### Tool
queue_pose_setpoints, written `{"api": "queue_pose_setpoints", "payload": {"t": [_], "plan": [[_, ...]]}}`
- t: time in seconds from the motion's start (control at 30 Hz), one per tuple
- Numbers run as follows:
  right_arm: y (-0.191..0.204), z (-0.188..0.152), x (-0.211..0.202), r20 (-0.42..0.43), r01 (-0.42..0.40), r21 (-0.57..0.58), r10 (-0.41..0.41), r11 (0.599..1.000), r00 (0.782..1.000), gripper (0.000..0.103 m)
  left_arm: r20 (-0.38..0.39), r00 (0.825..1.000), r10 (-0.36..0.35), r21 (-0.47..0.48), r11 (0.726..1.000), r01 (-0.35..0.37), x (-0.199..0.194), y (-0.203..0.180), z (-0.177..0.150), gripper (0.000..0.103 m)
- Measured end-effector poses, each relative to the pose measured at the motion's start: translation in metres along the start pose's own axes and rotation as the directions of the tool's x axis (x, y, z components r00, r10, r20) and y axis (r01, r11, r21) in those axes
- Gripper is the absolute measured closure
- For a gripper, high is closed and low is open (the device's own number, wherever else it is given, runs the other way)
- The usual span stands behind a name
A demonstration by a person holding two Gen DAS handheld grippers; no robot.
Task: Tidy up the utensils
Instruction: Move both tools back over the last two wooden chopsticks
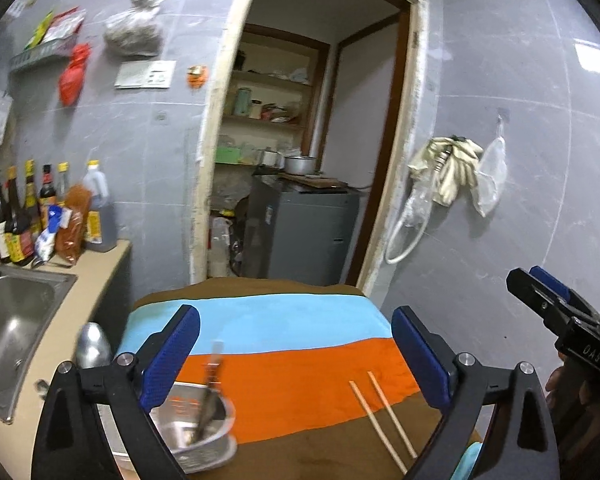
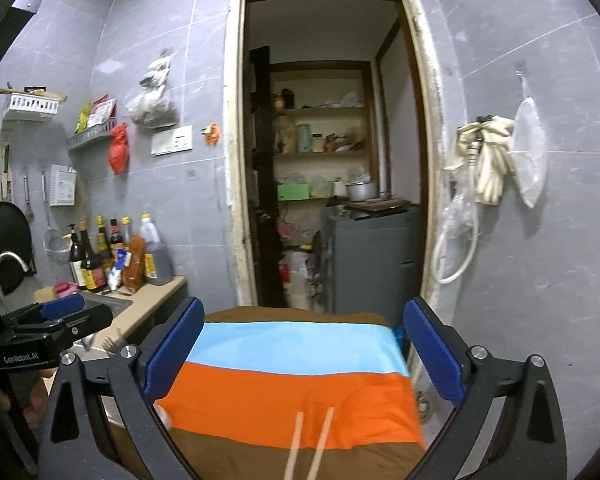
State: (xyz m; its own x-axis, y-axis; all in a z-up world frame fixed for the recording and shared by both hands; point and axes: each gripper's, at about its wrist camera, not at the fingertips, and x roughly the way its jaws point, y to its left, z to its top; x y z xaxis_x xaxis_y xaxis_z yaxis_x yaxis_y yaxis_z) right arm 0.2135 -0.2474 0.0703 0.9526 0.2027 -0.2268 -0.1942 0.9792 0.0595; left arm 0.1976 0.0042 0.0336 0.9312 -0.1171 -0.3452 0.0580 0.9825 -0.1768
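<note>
Your left tongs (image 1: 296, 354) are spread wide and hold nothing. Your right tongs (image 2: 304, 350) are wide too, and just as empty. Both hang above the striped cloth (image 1: 284, 320) that covers the surface, so you can look down and pick what to grab first.

Take the metal cup (image 1: 198, 426) as your landmark. It stands on the cloth's near left corner, just under your left tongs. A dark utensil (image 1: 210, 396) already stands in it, leaning on the rim. It is too blurry to tell what kind it is. The cup looks like the home for all the utensils, which is why it sits close and open at the top.

The two chopsticks (image 1: 382, 418) lie flat on the cloth, well to the right of the cup. They lie side by side, near each other but not touching. From your right tongs you see their (image 2: 308, 446) ends right below you. So your right tongs seem best placed to pick them up. They are thin and may roll, so pinch them gently.

Beyond the cup, on its left, is the sink (image 1: 16, 320).
</note>
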Motion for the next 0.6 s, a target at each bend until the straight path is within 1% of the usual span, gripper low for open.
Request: {"api": "queue_pose_setpoints", "payload": {"t": [0.13, 0.3, 0.43, 0.6], "plan": [[-0.028, -0.005, 0.0, -0.01, 0.02, 0.009, -0.02, 1.0, 1.0, 0.005, 0.002, 1.0, -0.01, 0.019, 1.0, 0.009, 0.011, -0.029, -0.007, 0.006], [-0.057, -0.015, 0.007, -0.025, 0.033, 0.017, -0.032, 0.999, 0.999, 0.005, -0.011, 1.0, -0.011, 0.016, 1.0, 0.012, 0.029, -0.052, -0.018, 0.006], [-0.076, -0.029, 0.015, -0.041, 0.034, 0.023, -0.033, 0.999, 0.999, 0.005, -0.012, 1.0, 0.008, 0.013, 1.0, -0.008, 0.042, -0.062, -0.028, 0.006], [-0.087, -0.05, 0.036, -0.095, 0.029, 0.029, -0.026, 0.999, 0.995, 0.005, -0.035, 0.998, 0.049, 0.025, 0.999, -0.048, 0.061, -0.068, -0.044, 0.006]]}}
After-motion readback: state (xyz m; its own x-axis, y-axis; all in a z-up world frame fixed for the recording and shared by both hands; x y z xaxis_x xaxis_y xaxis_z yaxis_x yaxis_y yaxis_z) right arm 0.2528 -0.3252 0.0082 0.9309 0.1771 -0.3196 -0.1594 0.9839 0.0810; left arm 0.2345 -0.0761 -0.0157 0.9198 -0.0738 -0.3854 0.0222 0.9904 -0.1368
